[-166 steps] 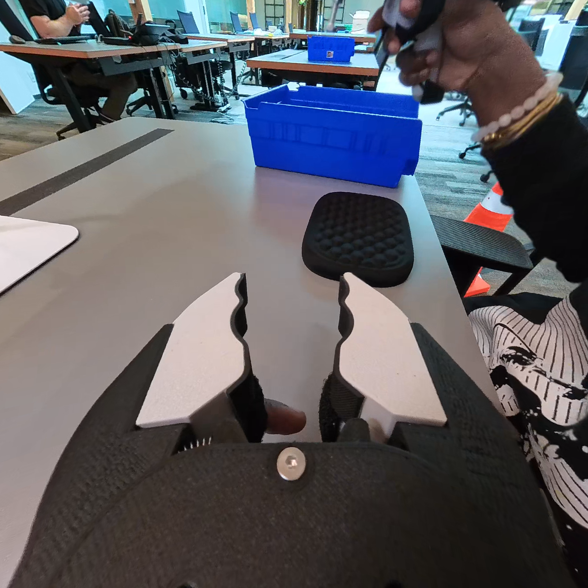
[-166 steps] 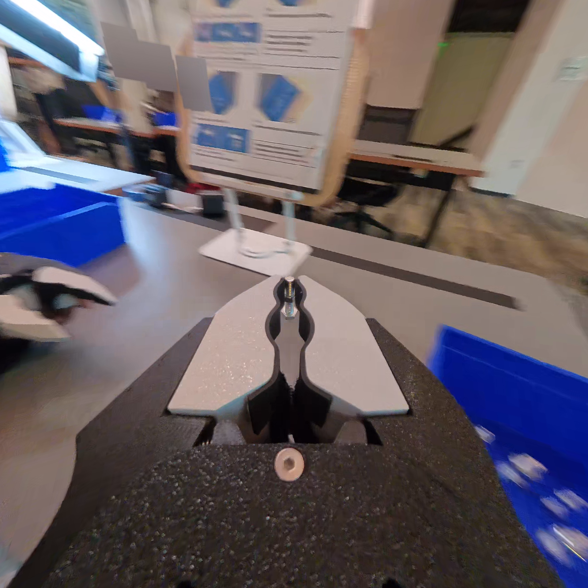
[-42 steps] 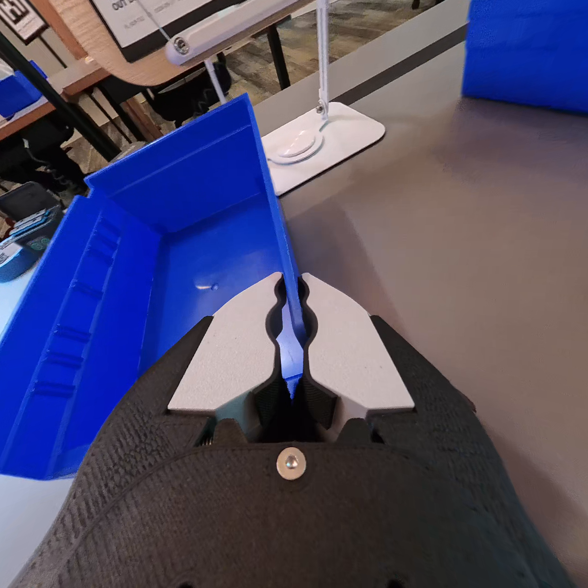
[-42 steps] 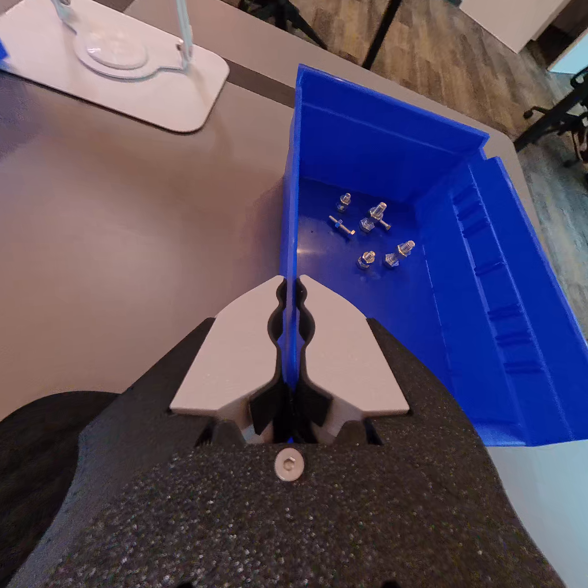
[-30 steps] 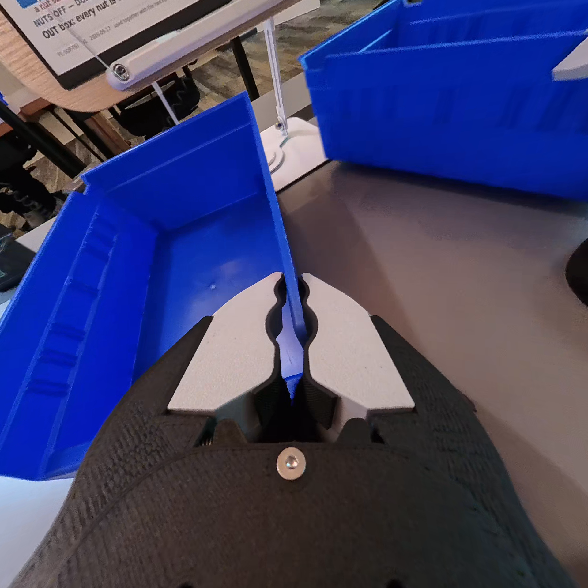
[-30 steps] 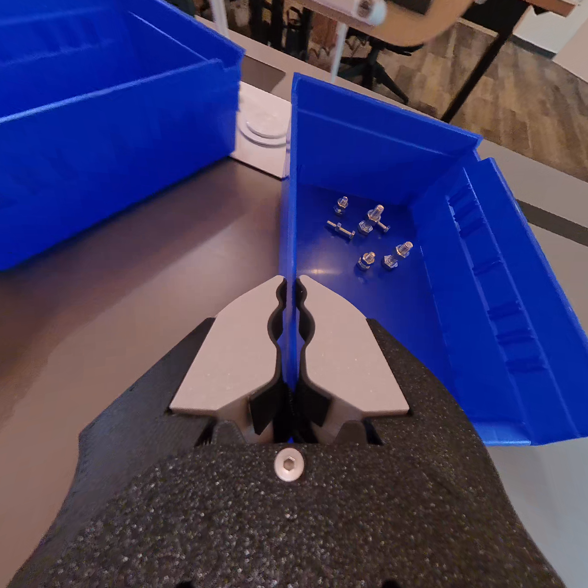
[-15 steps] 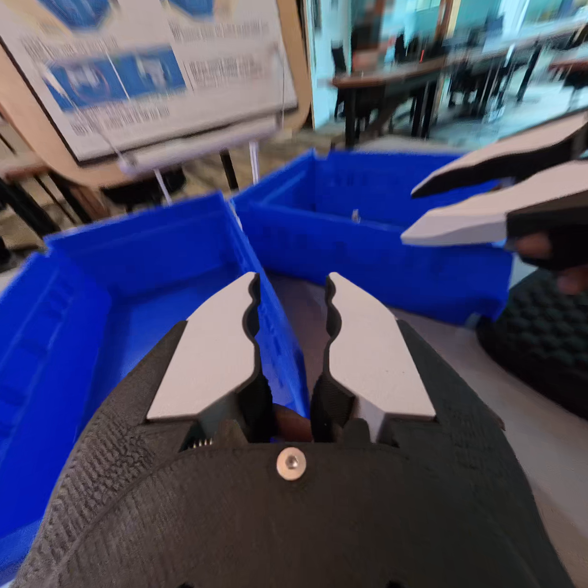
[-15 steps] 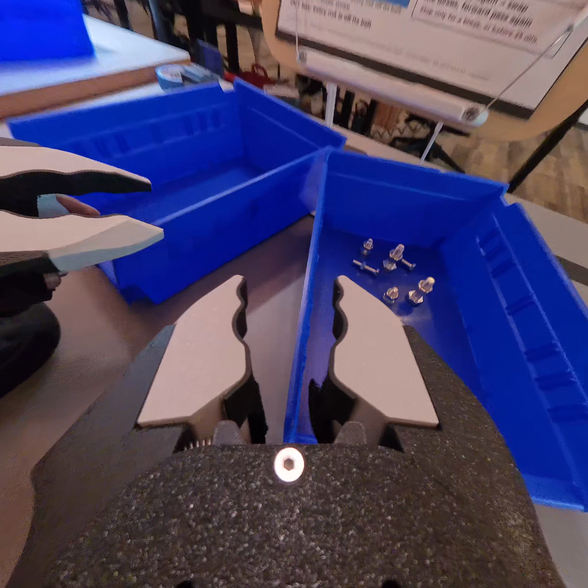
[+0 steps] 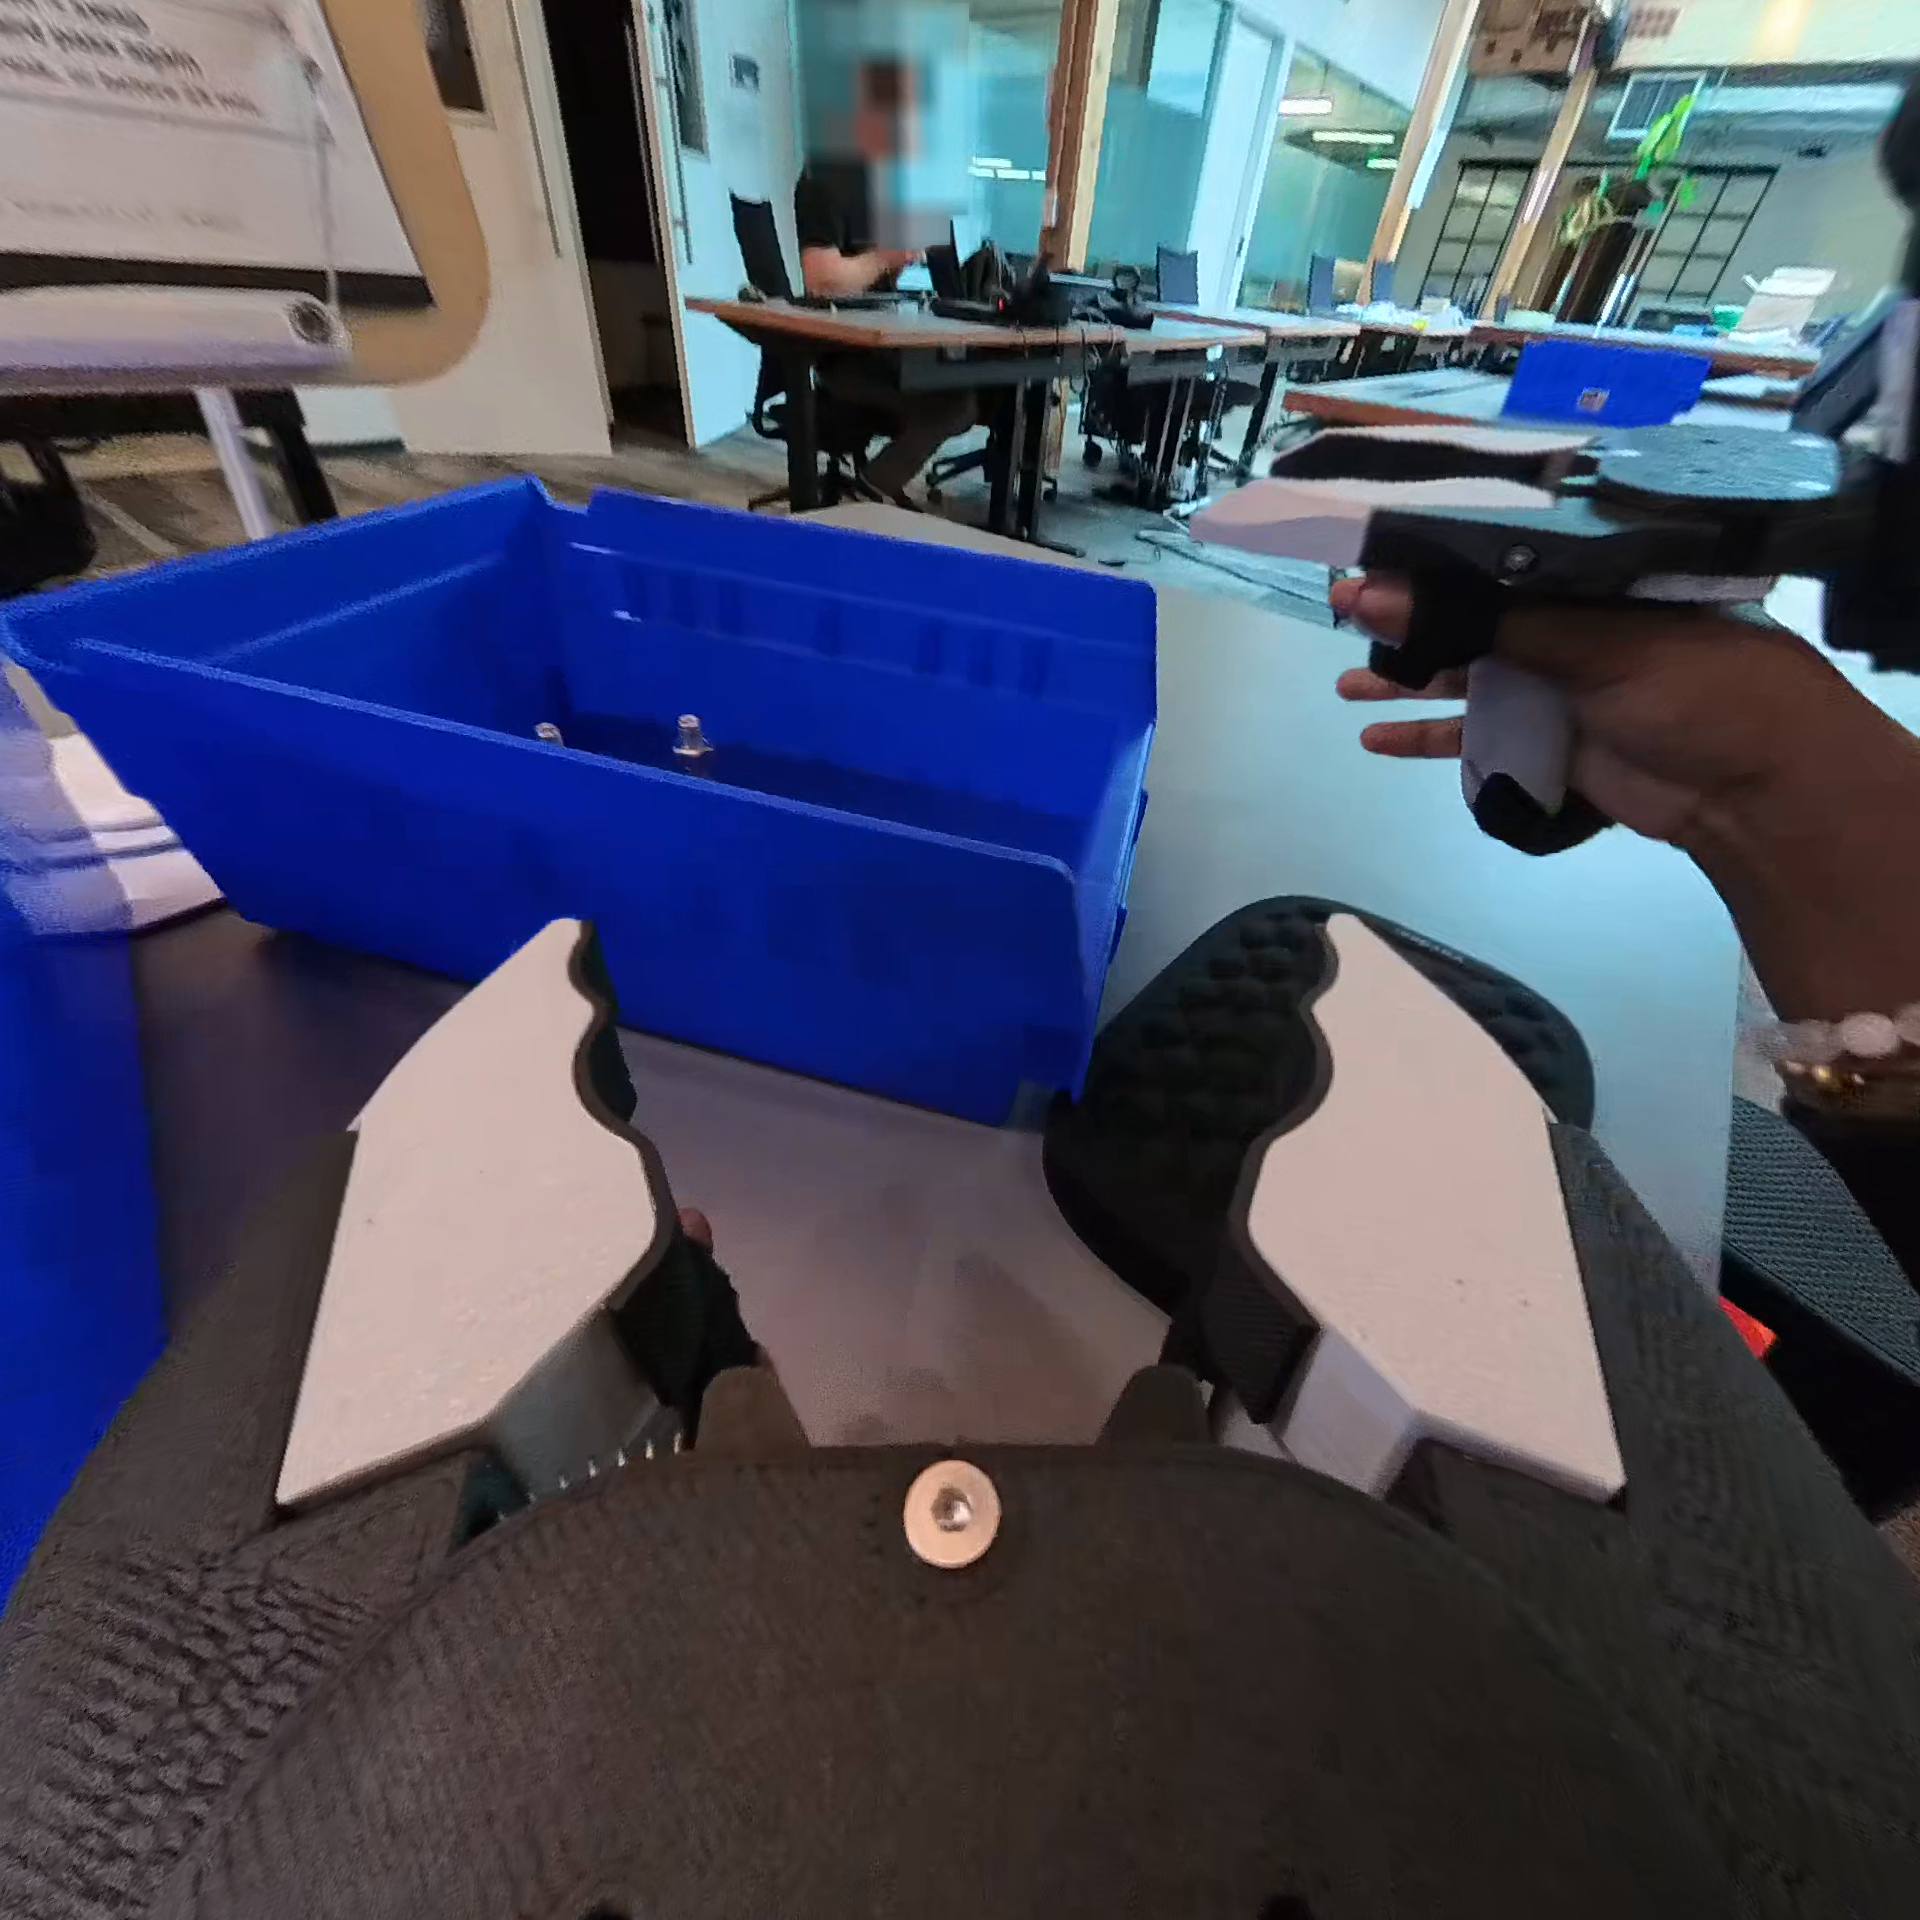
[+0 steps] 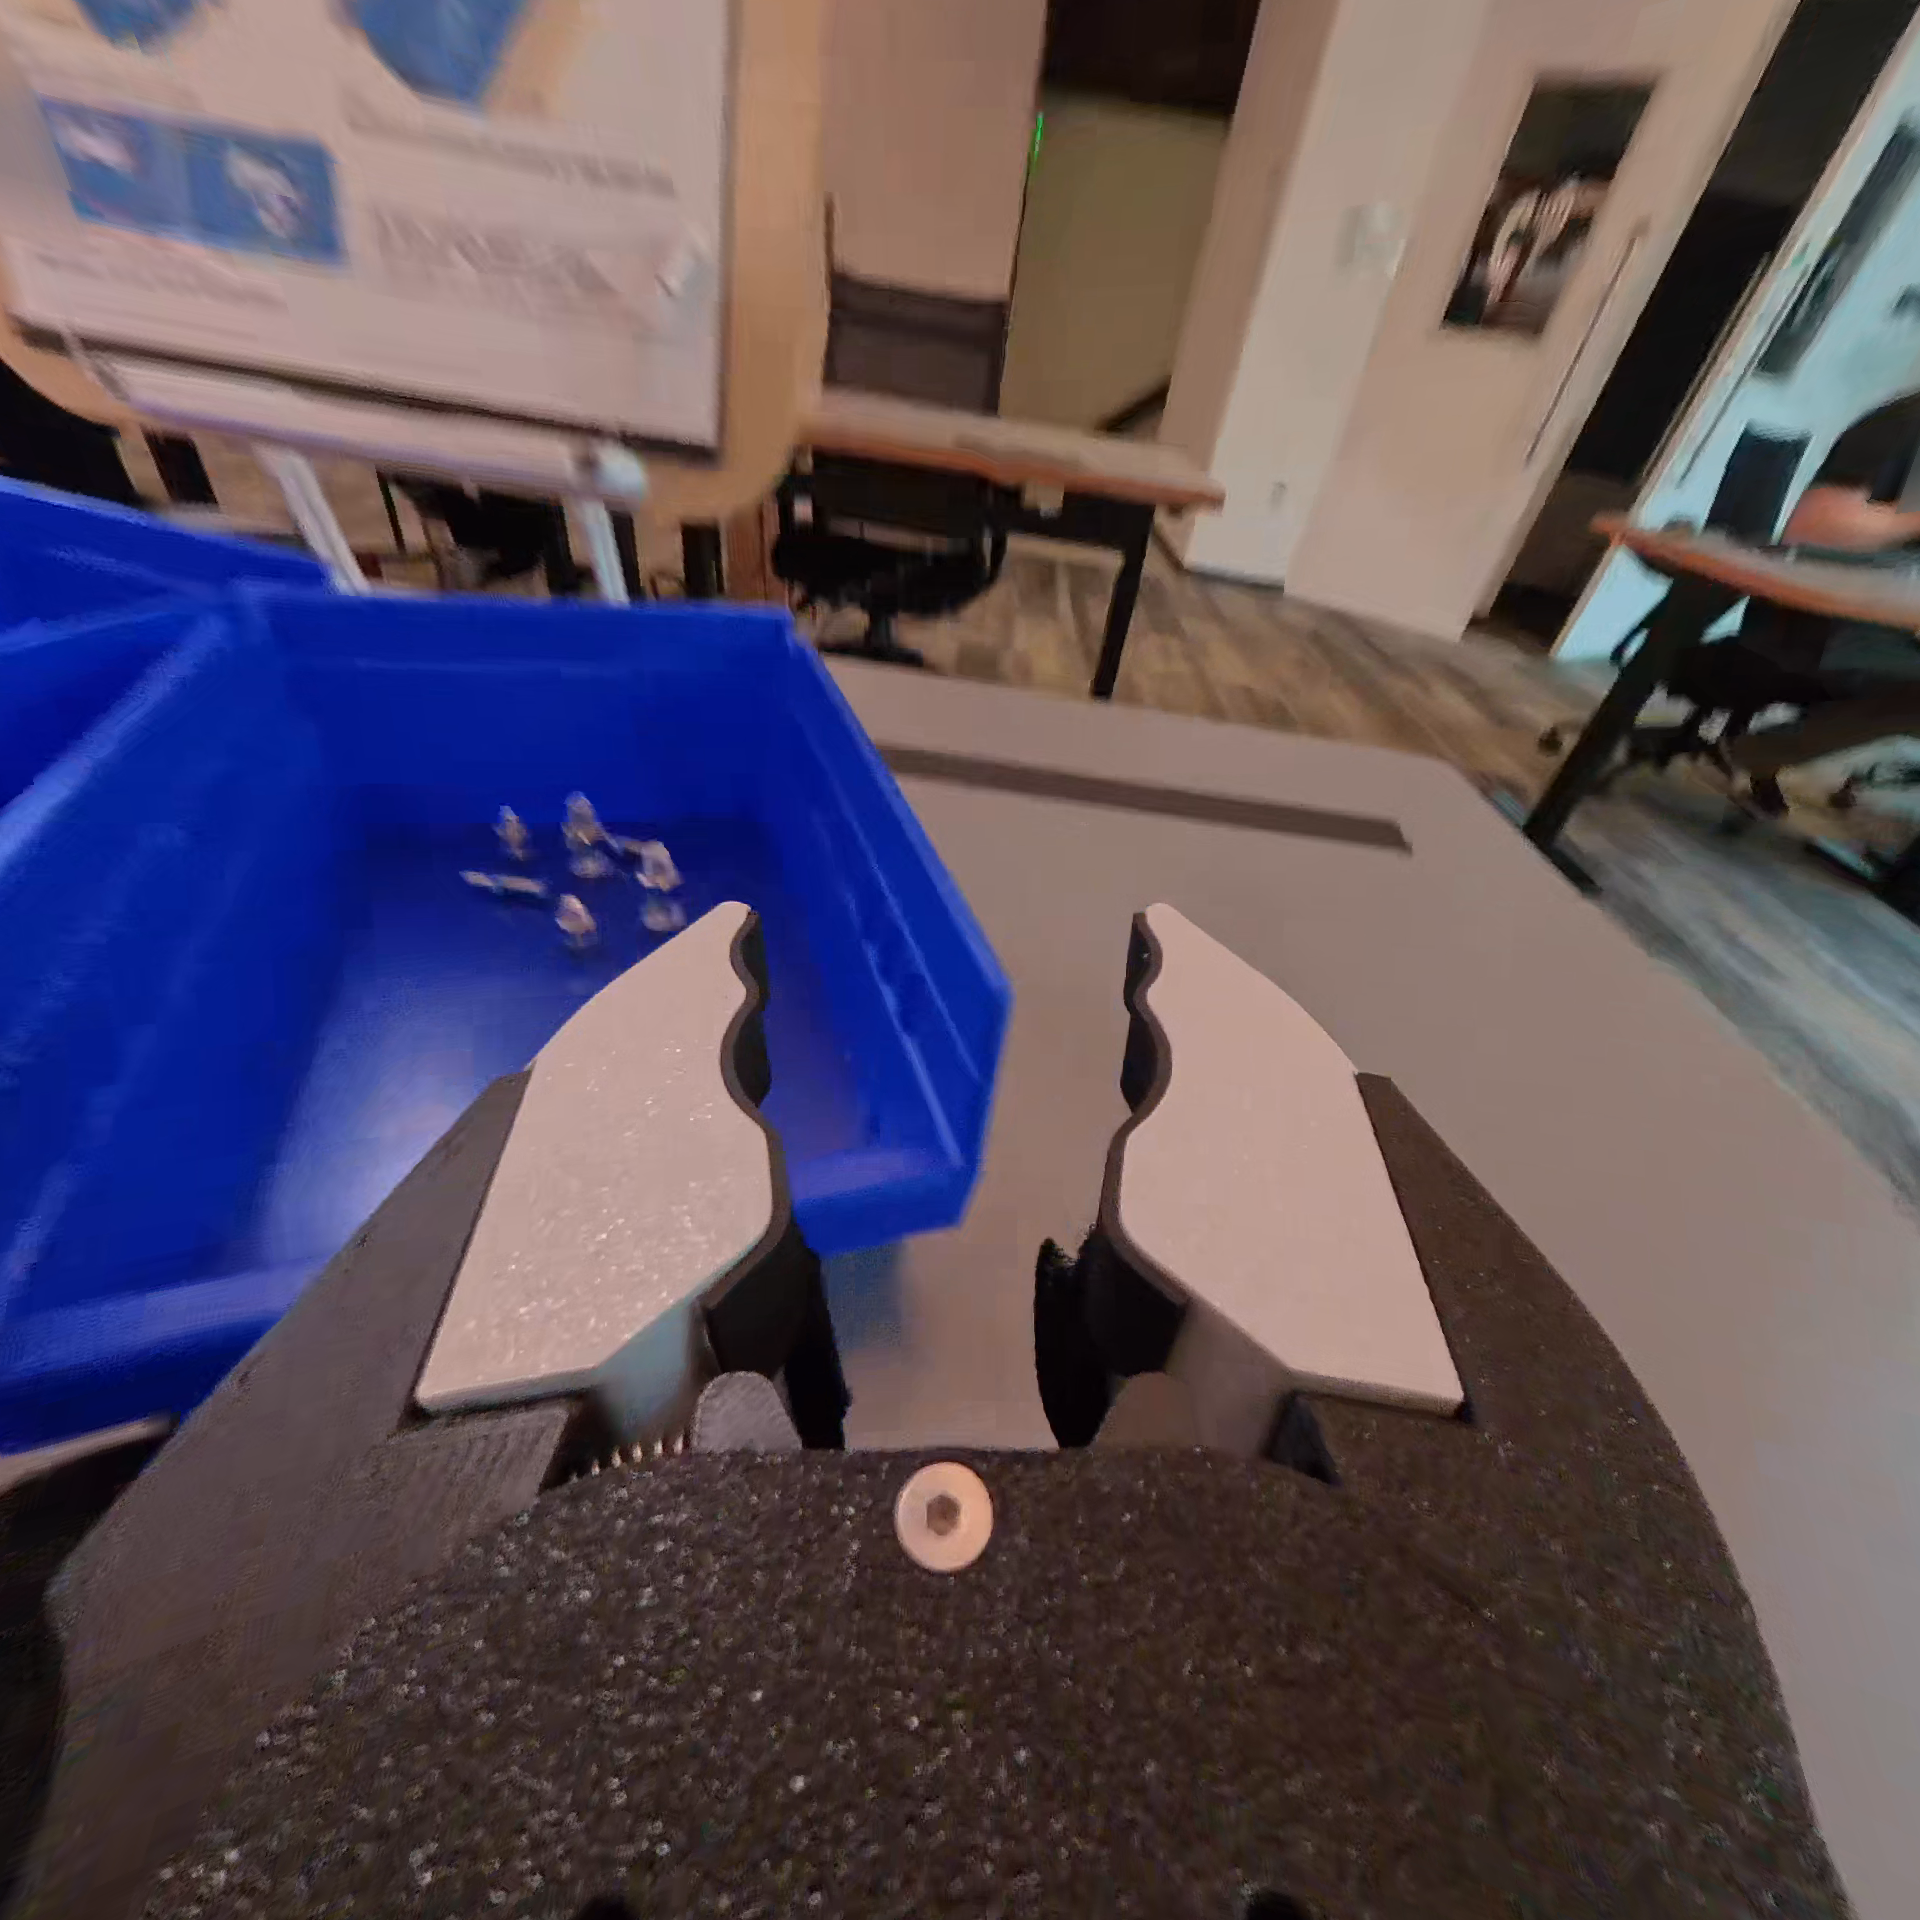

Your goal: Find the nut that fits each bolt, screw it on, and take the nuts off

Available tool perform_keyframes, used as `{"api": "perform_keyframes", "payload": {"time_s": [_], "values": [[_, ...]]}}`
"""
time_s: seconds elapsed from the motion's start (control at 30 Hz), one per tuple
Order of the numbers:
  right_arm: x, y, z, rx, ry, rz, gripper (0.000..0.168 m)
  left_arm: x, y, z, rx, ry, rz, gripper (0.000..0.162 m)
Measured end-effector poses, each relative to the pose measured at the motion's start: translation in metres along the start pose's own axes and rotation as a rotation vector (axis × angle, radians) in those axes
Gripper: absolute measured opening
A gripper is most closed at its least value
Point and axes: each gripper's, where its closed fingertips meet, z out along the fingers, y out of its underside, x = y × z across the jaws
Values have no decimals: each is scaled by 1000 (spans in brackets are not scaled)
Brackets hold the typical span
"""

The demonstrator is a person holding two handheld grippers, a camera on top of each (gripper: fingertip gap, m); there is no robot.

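The walls of the two blue bins, clamped a moment earlier, had been released, so the left gripper (image 9: 956, 997) and right gripper (image 10: 940, 961) were held wide open and empty, while the bolts (image 10: 582, 868) lay untouched in the blue bin (image 10: 914, 987), ready for picking.

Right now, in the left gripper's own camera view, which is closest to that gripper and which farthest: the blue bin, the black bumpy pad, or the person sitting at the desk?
From the left gripper:
1. The black pad, just ahead on the right, partly behind the right finger.
2. The blue bin, ahead and left, a little farther back on the table.
3. The seated person, far off across the room.
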Motion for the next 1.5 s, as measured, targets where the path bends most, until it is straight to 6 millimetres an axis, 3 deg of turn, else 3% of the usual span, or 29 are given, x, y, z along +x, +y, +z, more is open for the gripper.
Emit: {"api": "perform_keyframes", "payload": {"time_s": [0.1,0.17,0.23,0.33,0.5,0.63,0.73,0.83,0.87,0.93,1.07,1.17,1.5], "values": [[6,30,27,-130,-90,26,68,4,12,14,-68,18,-2,115],[1,41,42,-172,-161,35,53,3,20,21,-119,16,16,112],[-8,50,47,-236,-218,25,29,0,26,26,-153,1,36,110],[-15,51,37,-286,-194,50,8,-9,30,26,-174,-26,30,105],[-50,51,13,-315,-255,27,7,-28,32,21,-190,-97,-16,101],[-58,57,14,-305,-210,-73,32,-51,41,13,-244,-182,-53,80],[-63,64,19,-343,-221,-73,38,-47,51,13,-307,-138,-172,71],[-59,63,22,-344,-191,-36,25,-43,56,17,-333,-102,-201,60],[-57,63,21,-345,-179,-35,13,-46,57,17,-344,-121,-186,57],[-61,62,17,-349,-176,-18,6,-55,56,15,-360,-179,-122,45],[-68,56,4,-310,-80,-129,7,-67,55,8,-363,-260,-41,30],[-77,44,-13,-264,-47,-208,9,-73,43,-2,-322,-297,7,23],[-94,-43,-67,-123,70,-371,8,-59,-16,-40,-166,-260,-26,16]]}}
